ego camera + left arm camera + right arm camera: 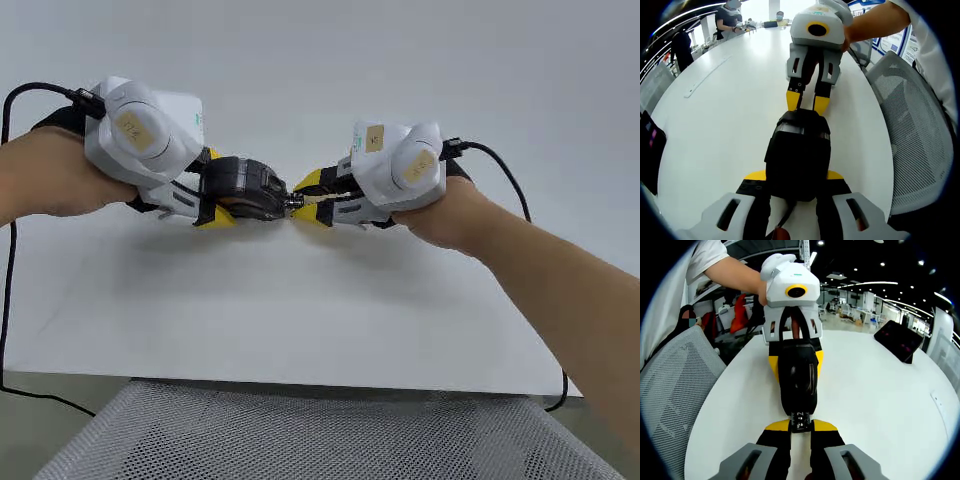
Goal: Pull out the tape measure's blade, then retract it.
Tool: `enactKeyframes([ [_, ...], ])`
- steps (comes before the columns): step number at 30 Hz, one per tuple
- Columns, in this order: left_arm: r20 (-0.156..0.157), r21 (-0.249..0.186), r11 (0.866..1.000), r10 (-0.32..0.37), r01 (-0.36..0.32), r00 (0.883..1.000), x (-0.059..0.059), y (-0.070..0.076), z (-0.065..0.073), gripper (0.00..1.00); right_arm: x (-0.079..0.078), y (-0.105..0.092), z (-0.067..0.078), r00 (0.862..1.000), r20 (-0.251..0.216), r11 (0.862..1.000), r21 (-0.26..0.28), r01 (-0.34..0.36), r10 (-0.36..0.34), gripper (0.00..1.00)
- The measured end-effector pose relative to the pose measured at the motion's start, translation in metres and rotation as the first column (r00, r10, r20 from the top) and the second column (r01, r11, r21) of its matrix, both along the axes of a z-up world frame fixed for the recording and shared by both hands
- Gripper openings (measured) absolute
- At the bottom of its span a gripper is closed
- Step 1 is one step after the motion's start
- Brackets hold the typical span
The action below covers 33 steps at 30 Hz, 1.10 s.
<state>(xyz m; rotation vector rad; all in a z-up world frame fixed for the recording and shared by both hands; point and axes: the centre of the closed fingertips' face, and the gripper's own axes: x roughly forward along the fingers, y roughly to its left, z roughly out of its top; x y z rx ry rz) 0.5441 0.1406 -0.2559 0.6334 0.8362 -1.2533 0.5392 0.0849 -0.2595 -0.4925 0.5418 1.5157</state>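
A black tape measure [245,188] hangs just above the white table [300,320], level between both grippers. My left gripper [218,188] is shut on its case from the left. In the left gripper view the case [799,150] sits between the yellow-tipped jaws of my left gripper [796,175]. My right gripper [308,199] comes from the right and is shut on the blade's end hook [296,200]. The right gripper view has that hook [799,420] pinched in my right gripper [800,427], close to the case [797,372]. Almost no blade is out.
A grey mesh chair [300,430] stands at the table's near edge. Black cables [10,300] trail from both grippers. A dark flat device [897,340] lies farther along the table. People [730,17] are at the table's far end.
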Motion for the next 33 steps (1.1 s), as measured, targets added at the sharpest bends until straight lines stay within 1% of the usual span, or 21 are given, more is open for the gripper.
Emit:
enactKeyframes([
  [12, 0.000, -0.004, 1.000, 0.001, -0.001, 1.000, 0.000, 0.000, 0.000, 0.30, 0.001, -0.012, 0.001, 1.000, 0.006, 1.000, -0.014, 0.008, -0.008, 0.11],
  [23, 0.000, -0.003, 1.000, 0.003, -0.003, 1.000, 0.000, 0.000, 0.000, 0.30, 0.000, -0.024, 0.002, 0.999, 0.008, 0.999, -0.021, 0.031, -0.031, 0.11],
  [33, -0.002, -0.007, 1.000, 0.012, -0.012, 1.000, 0.000, 0.000, 0.000, 0.30, 0.001, -0.038, 0.003, 0.999, 0.025, 0.999, -0.035, 0.031, -0.030, 0.10],
])
